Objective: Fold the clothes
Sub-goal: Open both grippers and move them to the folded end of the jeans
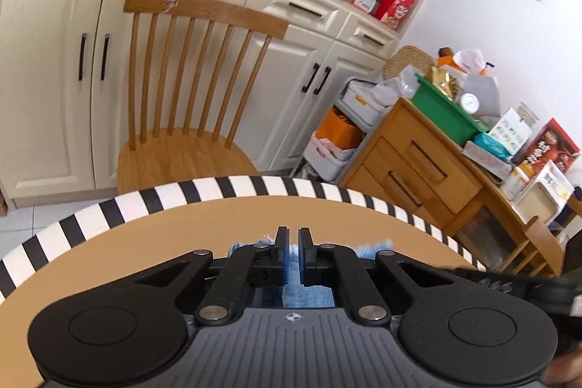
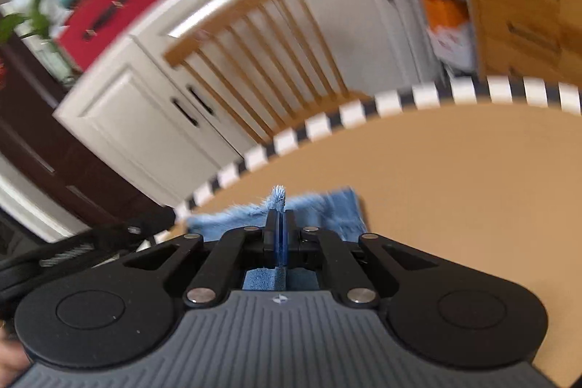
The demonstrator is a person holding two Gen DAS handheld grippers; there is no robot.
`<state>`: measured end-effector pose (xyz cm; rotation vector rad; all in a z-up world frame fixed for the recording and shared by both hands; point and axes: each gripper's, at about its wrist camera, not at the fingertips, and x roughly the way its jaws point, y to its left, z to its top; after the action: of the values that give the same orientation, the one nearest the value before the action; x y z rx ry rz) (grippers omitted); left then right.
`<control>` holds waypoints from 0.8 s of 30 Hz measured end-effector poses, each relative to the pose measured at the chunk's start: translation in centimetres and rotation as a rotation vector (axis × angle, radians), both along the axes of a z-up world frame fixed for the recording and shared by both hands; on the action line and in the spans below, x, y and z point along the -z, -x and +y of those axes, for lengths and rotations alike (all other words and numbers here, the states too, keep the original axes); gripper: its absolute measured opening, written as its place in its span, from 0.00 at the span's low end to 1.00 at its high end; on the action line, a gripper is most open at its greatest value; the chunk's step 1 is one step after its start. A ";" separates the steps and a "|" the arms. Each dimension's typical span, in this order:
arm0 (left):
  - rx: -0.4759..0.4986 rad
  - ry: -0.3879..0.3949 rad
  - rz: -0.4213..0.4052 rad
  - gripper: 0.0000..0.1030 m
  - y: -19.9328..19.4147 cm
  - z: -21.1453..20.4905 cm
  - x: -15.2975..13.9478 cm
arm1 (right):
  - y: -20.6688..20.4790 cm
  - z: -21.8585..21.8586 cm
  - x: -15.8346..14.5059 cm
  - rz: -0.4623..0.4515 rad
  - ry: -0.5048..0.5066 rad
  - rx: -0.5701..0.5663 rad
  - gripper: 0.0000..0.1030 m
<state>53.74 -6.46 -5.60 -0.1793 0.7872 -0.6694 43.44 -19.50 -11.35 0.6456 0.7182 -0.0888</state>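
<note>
Tan table, blue cloth pinched upright, right hand-held gripper

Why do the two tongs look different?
The right tongs are pinched shut on the fuzzy blue denim cloth, a tuft poking out; the left tongs show a small gap. The right view is blurry and tilted; the left is sharp. Both are black, over the brown table.

a tan table with a striped edge bears blue cloth.
</note>
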 end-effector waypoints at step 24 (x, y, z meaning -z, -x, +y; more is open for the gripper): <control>0.162 -0.140 0.175 0.12 10.7 1.8 5.0 | 11.5 7.6 1.6 0.124 0.060 -0.173 0.26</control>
<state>43.07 -4.67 -10.59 -0.0469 1.0212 -0.7552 31.96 -11.93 -12.95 0.5214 0.8856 0.0094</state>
